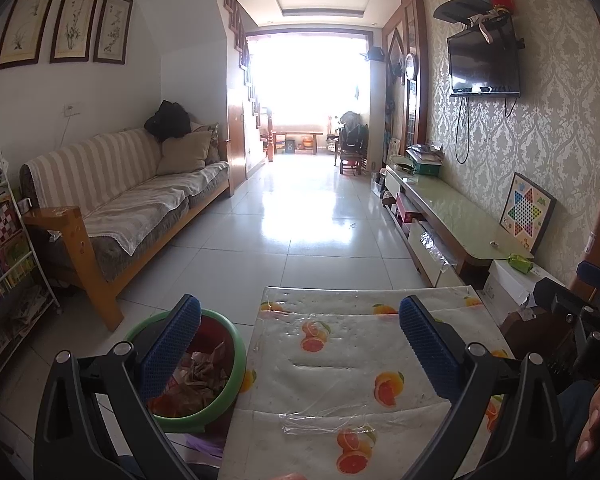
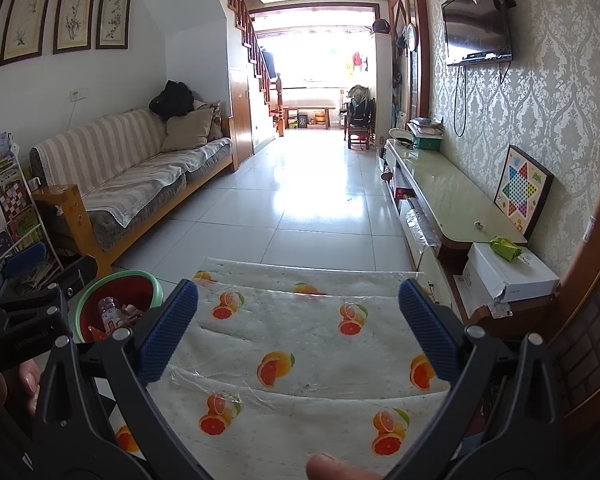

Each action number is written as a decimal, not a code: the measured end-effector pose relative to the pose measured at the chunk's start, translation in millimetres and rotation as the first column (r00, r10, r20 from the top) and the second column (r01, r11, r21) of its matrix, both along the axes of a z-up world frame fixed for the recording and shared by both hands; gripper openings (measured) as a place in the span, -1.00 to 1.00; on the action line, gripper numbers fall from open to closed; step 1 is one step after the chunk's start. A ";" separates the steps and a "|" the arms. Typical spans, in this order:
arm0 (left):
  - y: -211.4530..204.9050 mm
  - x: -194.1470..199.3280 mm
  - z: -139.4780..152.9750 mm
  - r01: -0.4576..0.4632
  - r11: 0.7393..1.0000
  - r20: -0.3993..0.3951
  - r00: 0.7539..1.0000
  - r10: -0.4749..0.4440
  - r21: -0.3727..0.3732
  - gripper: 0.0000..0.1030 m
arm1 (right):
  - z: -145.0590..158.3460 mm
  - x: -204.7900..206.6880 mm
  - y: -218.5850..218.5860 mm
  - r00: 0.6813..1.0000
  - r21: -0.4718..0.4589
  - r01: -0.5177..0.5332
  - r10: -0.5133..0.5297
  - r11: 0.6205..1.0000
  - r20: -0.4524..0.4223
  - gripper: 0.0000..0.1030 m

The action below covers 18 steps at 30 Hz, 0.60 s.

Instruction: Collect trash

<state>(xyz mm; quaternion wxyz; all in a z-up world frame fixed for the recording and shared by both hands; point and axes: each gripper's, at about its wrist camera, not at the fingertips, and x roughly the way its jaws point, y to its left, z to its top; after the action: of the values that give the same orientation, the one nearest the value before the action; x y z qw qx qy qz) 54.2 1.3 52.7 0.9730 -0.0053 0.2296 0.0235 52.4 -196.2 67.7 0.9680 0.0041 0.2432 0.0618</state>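
Beside the table (image 1: 340, 364), a green bin (image 1: 236, 364) holds crumpled wrappers (image 1: 204, 376) and a bottle (image 2: 109, 312); both grippers (image 1: 300, 344) (image 2: 298, 332) gape, holding nothing.

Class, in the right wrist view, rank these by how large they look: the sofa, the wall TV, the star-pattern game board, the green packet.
1. sofa
2. wall TV
3. star-pattern game board
4. green packet

The TV hangs farther off than the board, so that gap reflects apparent size only.
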 end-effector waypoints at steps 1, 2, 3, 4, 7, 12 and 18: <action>0.4 -0.4 0.1 0.001 1.000 0.002 1.000 -0.001 -0.001 0.85 | 0.0 0.1 0.0 1.000 0.001 0.000 0.000 1.000 -0.001 0.92; 0.0 -0.2 0.2 0.001 1.000 0.002 1.000 -0.001 -0.001 0.85 | -0.1 0.4 0.0 1.000 0.002 -0.001 0.001 1.000 -0.002 0.92; 0.7 -0.3 0.1 0.001 1.000 0.001 1.000 -0.001 -0.001 0.85 | -0.5 0.7 0.1 1.000 0.002 -0.001 0.001 1.000 -0.003 0.92; 0.3 0.0 0.2 0.001 1.000 0.001 1.000 -0.001 -0.002 0.85 | -0.6 0.9 0.1 1.000 0.003 -0.002 0.002 1.000 -0.005 0.92; 0.9 -0.3 0.2 0.001 1.000 0.002 1.000 -0.001 -0.001 0.85 | -1.6 0.2 -0.3 1.000 0.003 -0.004 0.004 1.000 -0.007 0.92; 1.1 -0.5 0.0 0.000 1.000 0.002 1.000 0.000 0.000 0.85 | -1.0 0.0 -0.1 1.000 0.001 -0.004 0.004 1.000 -0.004 0.92; 1.0 -0.3 0.1 0.004 1.000 0.002 1.000 -0.004 0.000 0.85 | -0.6 0.0 -0.7 1.000 0.000 -0.004 0.004 1.000 -0.005 0.92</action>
<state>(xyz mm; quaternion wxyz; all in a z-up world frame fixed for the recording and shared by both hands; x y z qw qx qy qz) 53.9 2.3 52.8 0.9733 -0.0049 0.2284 0.0217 52.3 -196.9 67.1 0.9672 0.0036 0.2458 0.0636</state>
